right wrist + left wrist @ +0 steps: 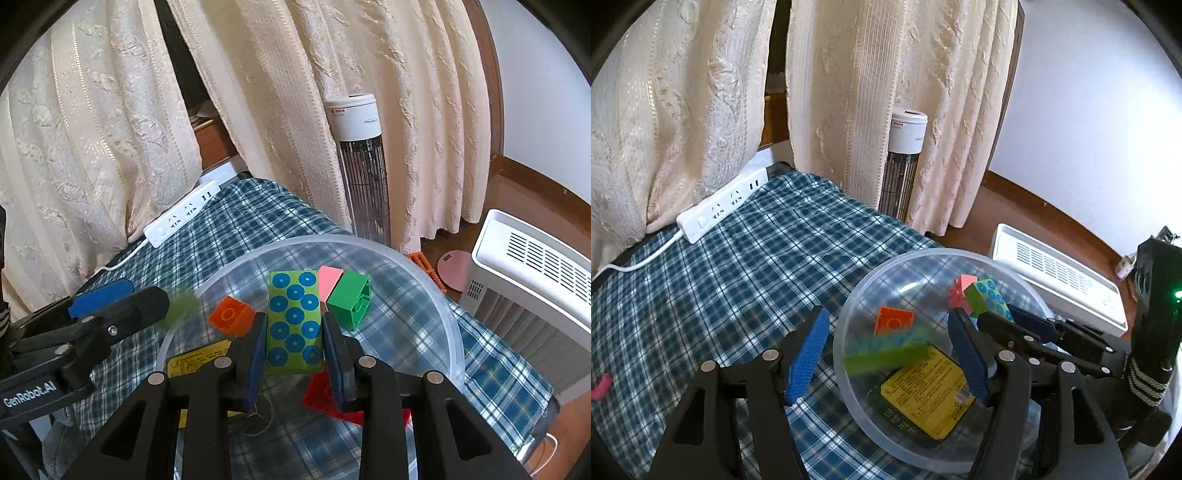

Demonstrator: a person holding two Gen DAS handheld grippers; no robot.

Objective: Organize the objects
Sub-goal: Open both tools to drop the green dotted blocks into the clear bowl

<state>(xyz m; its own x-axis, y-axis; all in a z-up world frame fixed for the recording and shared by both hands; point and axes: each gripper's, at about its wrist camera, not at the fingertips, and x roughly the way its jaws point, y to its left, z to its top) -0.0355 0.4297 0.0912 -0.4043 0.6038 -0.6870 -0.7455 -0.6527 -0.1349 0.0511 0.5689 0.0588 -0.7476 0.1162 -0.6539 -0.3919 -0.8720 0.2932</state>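
Two views share one clear bowl (849,317) on a plaid cloth (738,277). From the left wrist, the left gripper (886,350) points forward and down over the bowl's near-left side, its blue fingers (809,354) spread wide, one outside the rim and the other above the inside, holding nothing. Between them a light green block (886,356) shows blurred over the bowl's yellow label (927,395), and I cannot tell if it rests on anything. An orange block (894,320) lies farther in. At the right the right gripper (988,310) reaches in level from the side, gripping a green dotted block (991,295) with a pink block (962,291) just behind it. A power strip (720,206) lies at the cloth's far edge beside the curtain (849,92). From the right wrist, the right gripper (294,350) hangs over the bowl (443,314), fingers (338,354) pressed narrow on both long sides of the dotted block (294,321), which stands tilted above the floor of the bowl. Beyond it sit the pink block (330,278) and a green block (351,299), touching each other; the orange block (232,316) lies left, a red plate (321,395) under the fingers. The left gripper (125,301) enters from the left, its fingertips at the rim near a green blur (183,304).
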